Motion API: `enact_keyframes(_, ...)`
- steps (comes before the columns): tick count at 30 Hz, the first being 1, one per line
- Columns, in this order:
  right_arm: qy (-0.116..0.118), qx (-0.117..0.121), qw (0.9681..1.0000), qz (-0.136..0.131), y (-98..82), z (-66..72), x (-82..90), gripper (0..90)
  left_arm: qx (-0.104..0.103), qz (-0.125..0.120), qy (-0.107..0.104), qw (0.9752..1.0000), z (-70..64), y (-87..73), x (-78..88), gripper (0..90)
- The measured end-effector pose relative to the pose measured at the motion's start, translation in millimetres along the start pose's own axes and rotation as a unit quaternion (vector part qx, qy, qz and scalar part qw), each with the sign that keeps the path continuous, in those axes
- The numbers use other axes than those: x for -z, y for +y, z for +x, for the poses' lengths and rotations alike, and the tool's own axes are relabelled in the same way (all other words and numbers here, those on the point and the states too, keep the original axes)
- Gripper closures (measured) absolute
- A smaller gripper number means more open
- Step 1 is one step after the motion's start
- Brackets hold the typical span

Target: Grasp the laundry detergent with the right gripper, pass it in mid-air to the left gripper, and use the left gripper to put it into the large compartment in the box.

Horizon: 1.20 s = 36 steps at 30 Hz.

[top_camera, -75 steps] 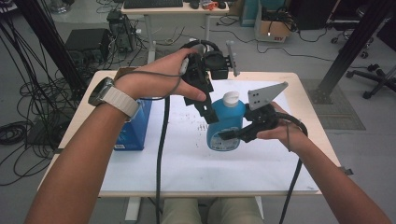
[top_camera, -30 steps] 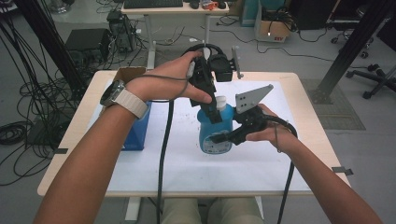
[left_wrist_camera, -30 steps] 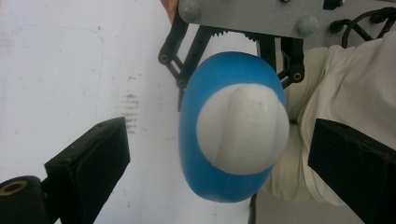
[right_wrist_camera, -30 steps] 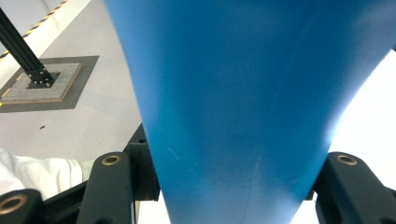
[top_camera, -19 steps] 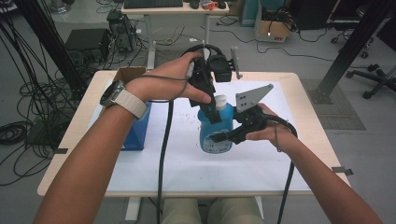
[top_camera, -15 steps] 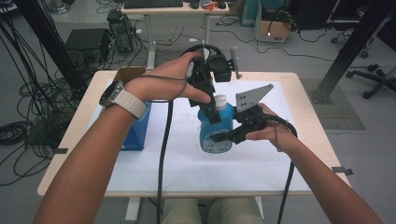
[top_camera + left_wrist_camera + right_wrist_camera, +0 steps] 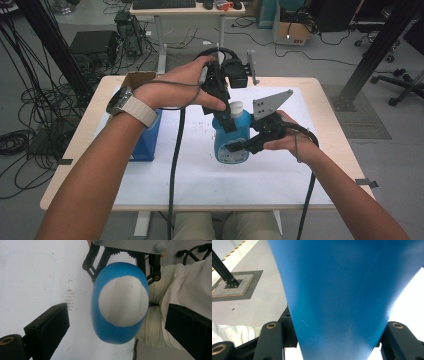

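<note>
Right claw [image 7: 240, 146] pinched the blue bottle [image 7: 232, 140] upright on the white surface [image 7: 280, 170]; that hold looked done. Left claw [image 7: 227, 120] hung spread above the white cap [image 7: 236, 108], apparently not yet gripped, so uncapping remained. Left gripper view showed the cap [image 7: 122, 301] from above between wide jaws; right gripper view showed blue wall [image 7: 342, 290].

Three views on my blue bottle [image 7: 231, 140]

High view looks forward and down over the surface [image 7: 280, 175]; my left tool's camera looks straight down on the cap [image 7: 122, 301]; my right's sits close against the bottle's side.
</note>
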State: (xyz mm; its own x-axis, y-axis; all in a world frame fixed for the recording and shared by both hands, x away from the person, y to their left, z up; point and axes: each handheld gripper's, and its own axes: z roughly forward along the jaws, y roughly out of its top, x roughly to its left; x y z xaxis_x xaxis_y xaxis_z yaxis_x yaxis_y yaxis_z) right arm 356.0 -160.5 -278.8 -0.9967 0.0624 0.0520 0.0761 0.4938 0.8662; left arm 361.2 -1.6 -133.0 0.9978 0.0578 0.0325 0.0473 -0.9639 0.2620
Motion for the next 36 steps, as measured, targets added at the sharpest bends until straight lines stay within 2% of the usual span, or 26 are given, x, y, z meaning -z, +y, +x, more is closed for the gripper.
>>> enact_keyframes(36, -0.002, -0.002, 1.0, 0.004, -0.7, -1.0, -1.4, 43.4, 0.004, 0.0, 0.003, 1.0, -0.2, -3.1, 0.3, 5.8)
